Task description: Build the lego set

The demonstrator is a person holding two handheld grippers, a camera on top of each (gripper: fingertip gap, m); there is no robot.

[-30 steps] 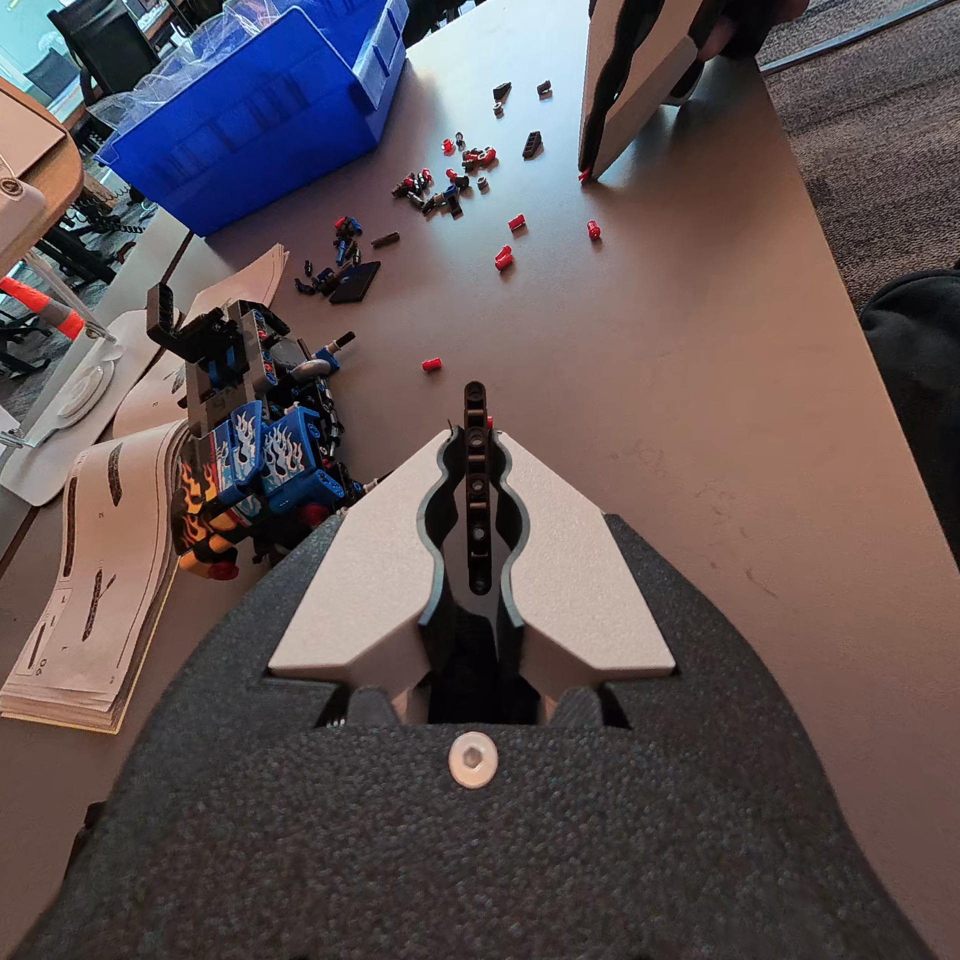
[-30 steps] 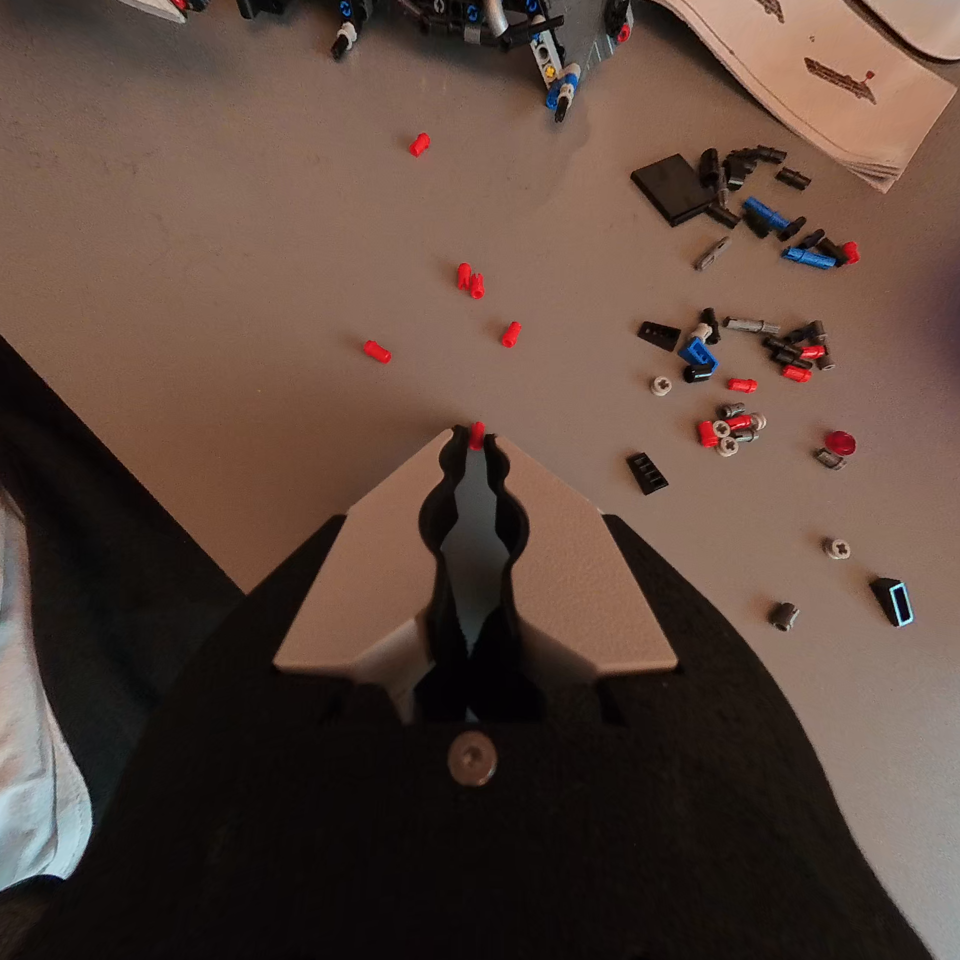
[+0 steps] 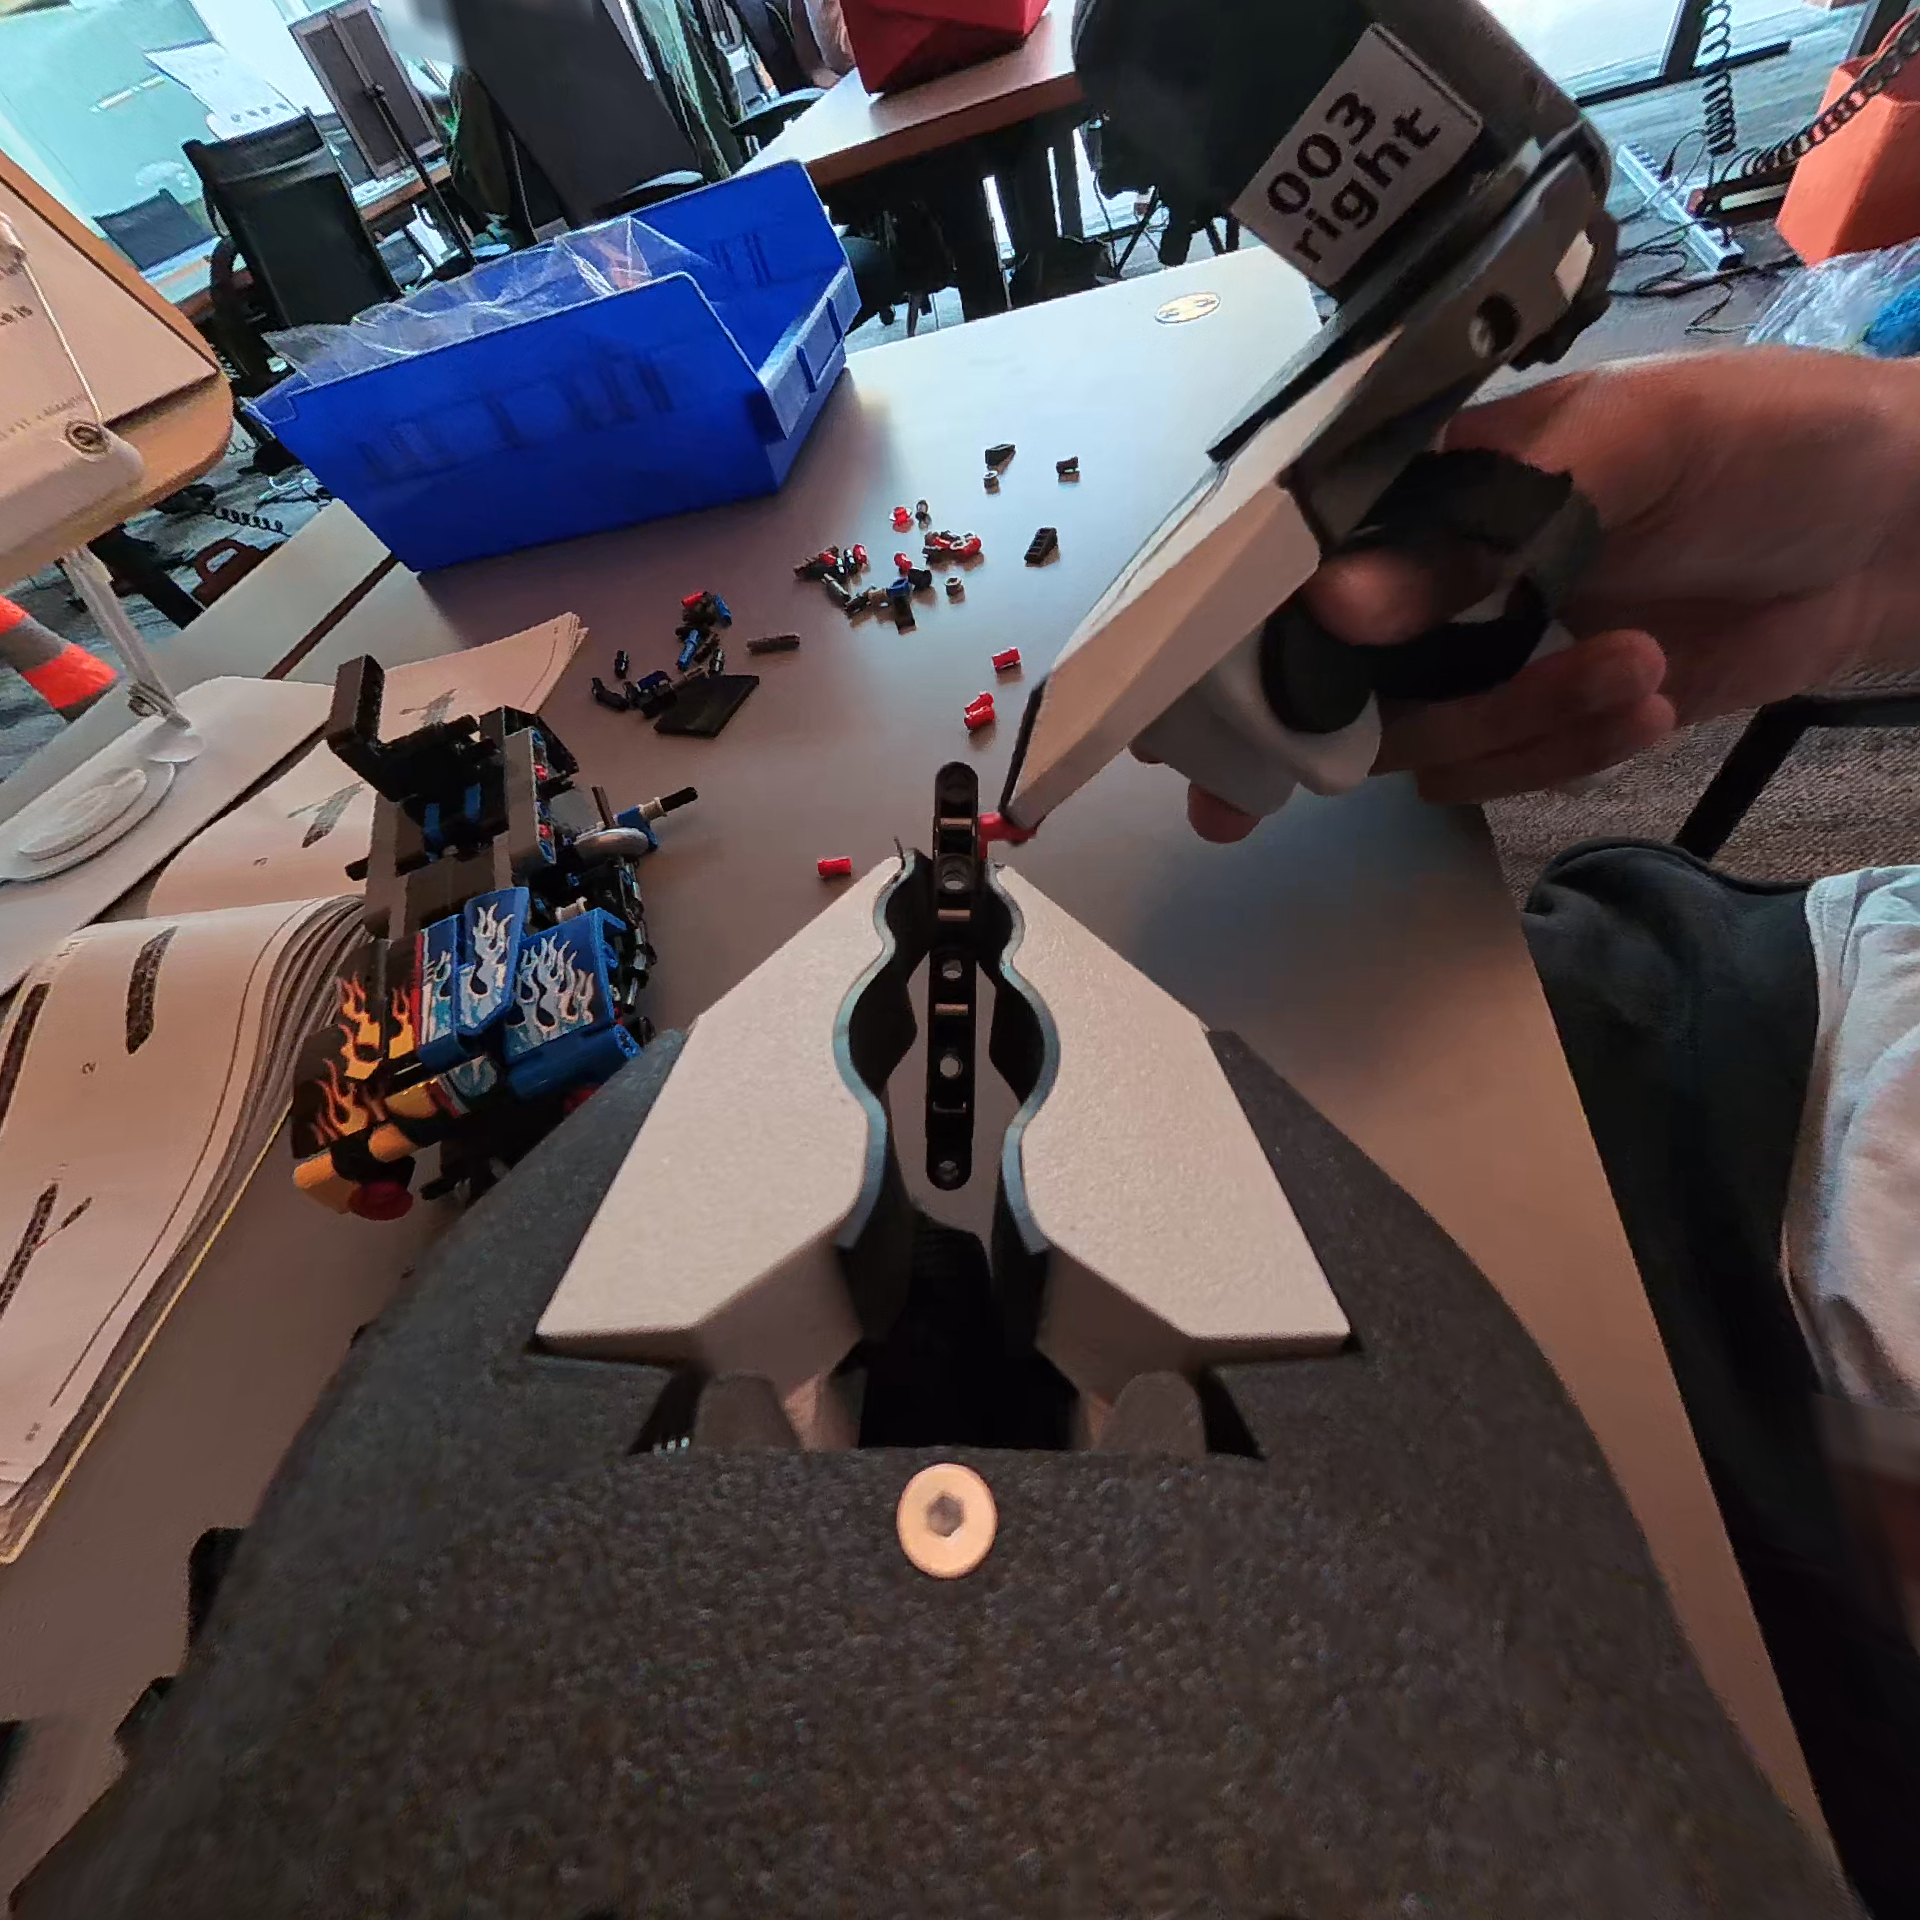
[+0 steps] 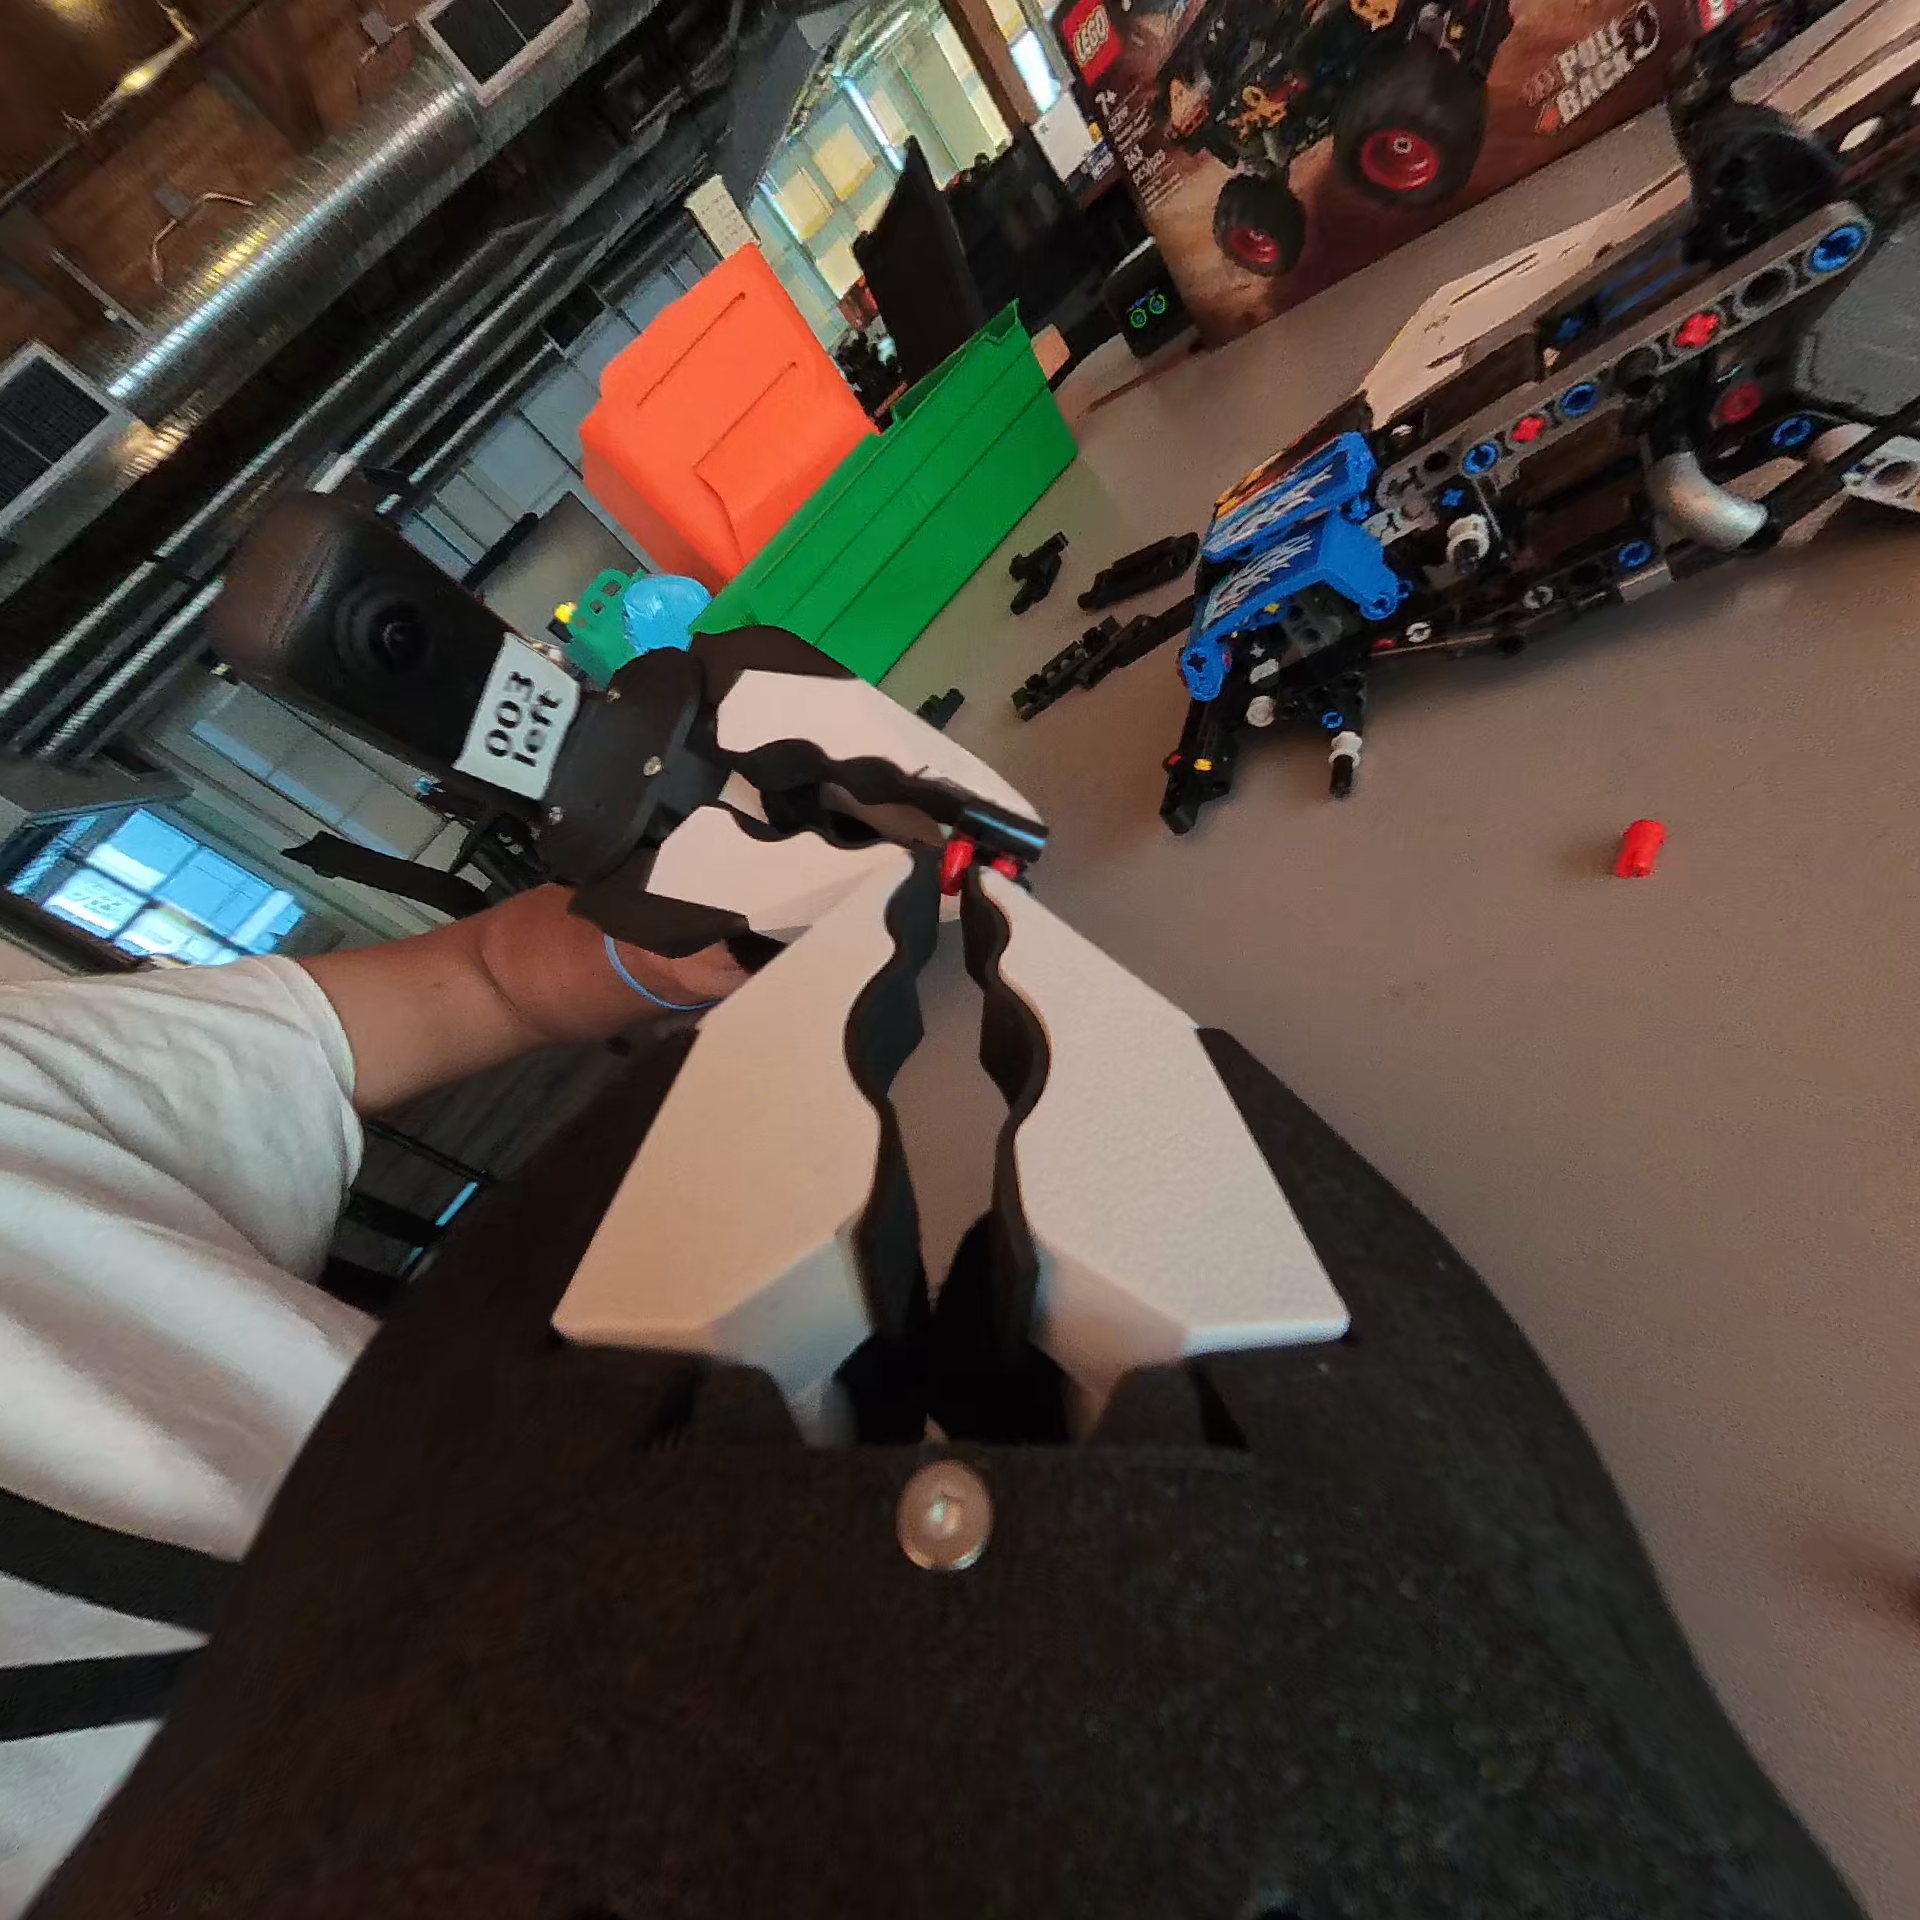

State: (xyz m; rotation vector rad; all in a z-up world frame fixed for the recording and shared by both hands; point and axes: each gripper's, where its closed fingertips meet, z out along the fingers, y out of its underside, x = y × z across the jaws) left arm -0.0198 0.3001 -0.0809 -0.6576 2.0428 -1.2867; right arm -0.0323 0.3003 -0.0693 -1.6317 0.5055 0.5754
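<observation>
**Pin meets beam: both grippers engaged above the table**

Left gripper [image 3: 951,868] is clamped along a black beam [image 3: 949,997], a long holed piece whose far end juts past the fingertips. Right gripper [image 3: 1013,821] approaches from the right side, its tips pinched on a small red pin [image 3: 995,828] that touches the side of the beam near its exposed end; in the right wrist view the same pin [image 4: 954,860] sits at the tips, against the beam [image 4: 997,821], with a second red stub just beside it. Judged from these views, the step in hand is seating the pin in a hole of the beam.

Both parts look light and rigid. The beam is best held along its flat sides, as here, leaving the end holes free. The pin is tiny, smooth and likely to slip or shoot out of a tip grip if pushed off-axis.

The partly built truck [image 3: 468,956], with blue flame panels, lies to the left on the grey table [image 3: 1299,987], against an open instruction booklet [image 3: 114,1122]. Loose pieces [image 3: 894,566] are scattered farther off, near a blue bin [image 3: 561,416]. Beyond are office chairs, other tables, a green bin [image 4: 935,499] and the set's box [image 4: 1351,125].
</observation>
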